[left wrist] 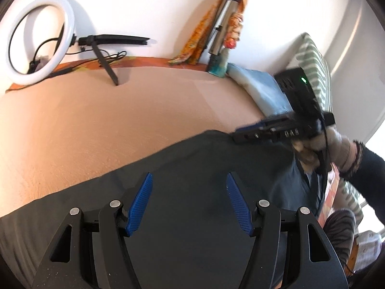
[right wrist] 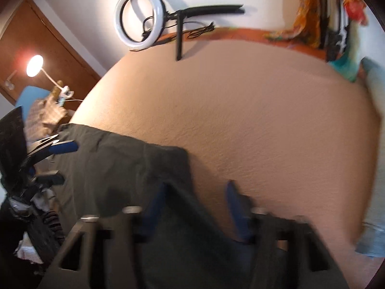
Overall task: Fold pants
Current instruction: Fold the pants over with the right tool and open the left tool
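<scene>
Both grippers, left gripper [left wrist: 189, 201] and right gripper [right wrist: 196, 207], hang wide open, holding nothing. We see dark pants [left wrist: 192, 159] along the bed [left wrist: 120, 110] near edge; we judge folding incomplete.

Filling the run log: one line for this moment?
left gripper open over pants | right gripper open at pants edge | bed

Peach bedspread [left wrist: 120, 125], dark pants [left wrist: 192, 168] spread on it, ring light [left wrist: 41, 38] at far edge
</scene>
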Available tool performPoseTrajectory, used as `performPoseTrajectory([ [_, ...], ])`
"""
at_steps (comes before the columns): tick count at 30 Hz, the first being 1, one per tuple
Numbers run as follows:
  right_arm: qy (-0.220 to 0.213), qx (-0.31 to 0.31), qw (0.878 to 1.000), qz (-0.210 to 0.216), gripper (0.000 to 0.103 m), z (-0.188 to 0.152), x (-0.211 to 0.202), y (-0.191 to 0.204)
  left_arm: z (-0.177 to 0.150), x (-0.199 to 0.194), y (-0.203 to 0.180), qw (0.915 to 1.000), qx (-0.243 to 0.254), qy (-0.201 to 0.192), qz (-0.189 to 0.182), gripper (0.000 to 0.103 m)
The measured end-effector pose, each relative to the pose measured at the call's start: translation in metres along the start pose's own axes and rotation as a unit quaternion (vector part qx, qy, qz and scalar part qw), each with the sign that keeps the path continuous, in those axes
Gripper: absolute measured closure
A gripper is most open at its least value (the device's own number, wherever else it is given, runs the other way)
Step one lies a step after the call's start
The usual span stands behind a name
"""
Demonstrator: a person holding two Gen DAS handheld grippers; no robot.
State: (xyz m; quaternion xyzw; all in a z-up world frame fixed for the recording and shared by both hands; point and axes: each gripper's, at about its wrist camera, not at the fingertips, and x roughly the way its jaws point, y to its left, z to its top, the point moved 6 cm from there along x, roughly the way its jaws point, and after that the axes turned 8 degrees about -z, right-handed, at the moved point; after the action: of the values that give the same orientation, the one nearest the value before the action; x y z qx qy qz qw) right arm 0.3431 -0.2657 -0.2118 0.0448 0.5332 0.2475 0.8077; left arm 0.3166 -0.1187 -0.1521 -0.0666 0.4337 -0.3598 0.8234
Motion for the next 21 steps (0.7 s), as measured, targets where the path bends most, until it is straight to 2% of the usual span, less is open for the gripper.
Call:
performPoseTrajectory([
  [3, -0.015, -0.040, 0.999, -0.001, 0.096, -0.005, -0.008, 0.020, 0.004, 0.003, 0.004, 1.0000, -0.005, -0.004, 0.001, 0.040],
  [6, -0.021, -0.062, 0.998, -0.017, 0.101, -0.010, -0.016, 0.034, 0.008, 0.007, 0.003, 1.0000, -0.003, -0.005, -0.002, 0.040],
  [8, -0.023, -0.065, 0.998, -0.005, 0.103, -0.013, -0.021, 0.039, 0.011, 0.011, 0.001, 1.0000, 0.002, -0.006, 0.003, 0.040],
  [11, -0.034, -0.102, 0.994, -0.006, 0.103, -0.022, -0.030, 0.052, 0.013, 0.017, -0.006, 0.9999, 0.010, -0.004, -0.008, 0.040],
  [13, -0.009, -0.108, 0.994, 0.020, 0.098, -0.027, -0.027, 0.054, 0.011, 0.023, -0.007, 0.9999, 0.015, 0.005, -0.005, 0.040],
  [14, -0.004, -0.113, 0.993, 0.022, 0.097, -0.027, -0.026, 0.054, 0.007, 0.029, -0.008, 0.9998, 0.016, 0.015, -0.004, 0.040],
  [15, -0.003, -0.115, 0.993, 0.017, 0.092, -0.027, -0.024, 0.052, 0.003, 0.036, -0.007, 0.9995, 0.015, 0.028, 0.002, 0.040],
  [17, 0.006, -0.104, 0.994, 0.022, 0.064, -0.022, -0.020, 0.046, -0.005, 0.048, -0.007, 0.9983, 0.020, 0.053, 0.013, 0.040],
  [18, 0.006, -0.090, 0.995, 0.038, 0.056, -0.018, -0.020, 0.042, -0.010, 0.054, -0.008, 0.9974, 0.026, 0.065, 0.017, 0.040],
  [20, 0.003, -0.065, 0.996, 0.057, 0.056, -0.011, -0.020, 0.033, -0.020, 0.064, -0.011, 0.9949, 0.044, 0.086, 0.028, 0.040],
  [21, -0.002, -0.040, 0.997, 0.062, 0.055, -0.004, -0.019, 0.023, -0.022, 0.065, -0.016, 0.9938, 0.066, 0.083, 0.036, 0.040],
])
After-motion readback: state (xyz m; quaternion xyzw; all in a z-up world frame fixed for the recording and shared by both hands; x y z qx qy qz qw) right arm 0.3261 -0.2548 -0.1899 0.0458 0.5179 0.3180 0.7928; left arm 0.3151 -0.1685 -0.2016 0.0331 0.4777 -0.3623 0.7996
